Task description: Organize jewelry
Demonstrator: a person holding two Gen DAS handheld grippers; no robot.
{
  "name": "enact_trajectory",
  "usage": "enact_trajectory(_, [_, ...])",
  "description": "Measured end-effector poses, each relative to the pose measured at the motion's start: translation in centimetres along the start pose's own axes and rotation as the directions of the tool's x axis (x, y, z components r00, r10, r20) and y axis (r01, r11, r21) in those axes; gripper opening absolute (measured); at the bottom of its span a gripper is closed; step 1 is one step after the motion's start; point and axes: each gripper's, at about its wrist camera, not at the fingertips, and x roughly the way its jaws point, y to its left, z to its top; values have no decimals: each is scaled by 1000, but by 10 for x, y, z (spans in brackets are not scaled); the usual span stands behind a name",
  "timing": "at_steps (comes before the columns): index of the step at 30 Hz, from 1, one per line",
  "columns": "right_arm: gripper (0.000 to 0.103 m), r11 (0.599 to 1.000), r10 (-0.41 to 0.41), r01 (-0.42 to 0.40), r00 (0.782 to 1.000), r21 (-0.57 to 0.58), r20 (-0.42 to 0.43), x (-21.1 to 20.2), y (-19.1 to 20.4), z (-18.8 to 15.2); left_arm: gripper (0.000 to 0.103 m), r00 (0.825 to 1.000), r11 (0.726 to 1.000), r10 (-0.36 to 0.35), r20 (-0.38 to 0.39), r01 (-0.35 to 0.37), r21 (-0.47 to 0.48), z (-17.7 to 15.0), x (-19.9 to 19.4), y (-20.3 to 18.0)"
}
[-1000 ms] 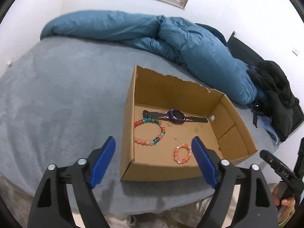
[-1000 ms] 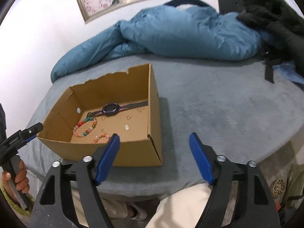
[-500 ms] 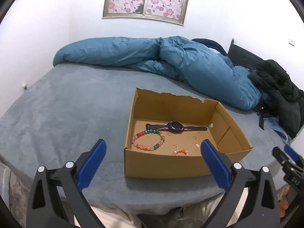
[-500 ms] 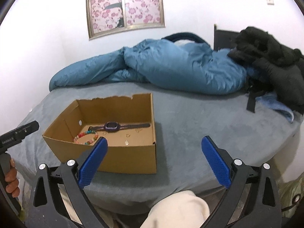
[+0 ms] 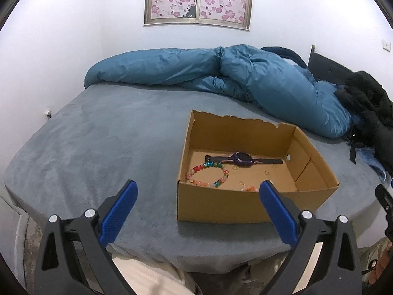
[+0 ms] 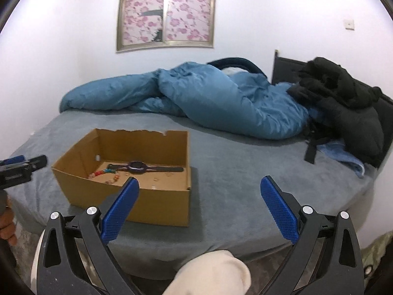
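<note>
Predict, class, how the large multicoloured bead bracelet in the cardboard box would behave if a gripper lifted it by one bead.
The bead bracelet is a loop of separate round beads, so it would probably sag rather than hold shape. The smooth-looking beads may slip between flat pads. It lies flat in the cardboard box, so it is unlikely to roll.

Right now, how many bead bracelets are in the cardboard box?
2. The big rainbow bead bracelet lies at the near left of the brown cardboard box floor. The small orange bead bracelet sits further right, partly hidden behind the near wall, which might hide more.
</note>
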Motion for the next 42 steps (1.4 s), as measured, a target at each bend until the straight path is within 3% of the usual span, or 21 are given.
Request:
enact_trajectory(5, [95,1000,9,-10,996,-16,-93,10,11,-8,97,998,1000,27,-64,-26,7,-9,14,-3])
enact_trajectory(9, [95,997,53,-37,971,71,-235,31,6,-15,97,985,998,52,-162,-47,36,-17,32,-6])
enact_trajectory(16, [95,992,39,4,942,126,-334,49,5,-23,97,967,997,74,-243,-64,49,-25,46,-5])
enact_trajectory(29, [95,996,12,23,927,90,-376,64,17,-24,97,947,995,84,-310,-61,83,-26,60,-6])
enact_trajectory(42, [95,998,15,12,919,67,-395,68,26,-24,97,946,995,85,-313,-66,69,-22,62,-1])
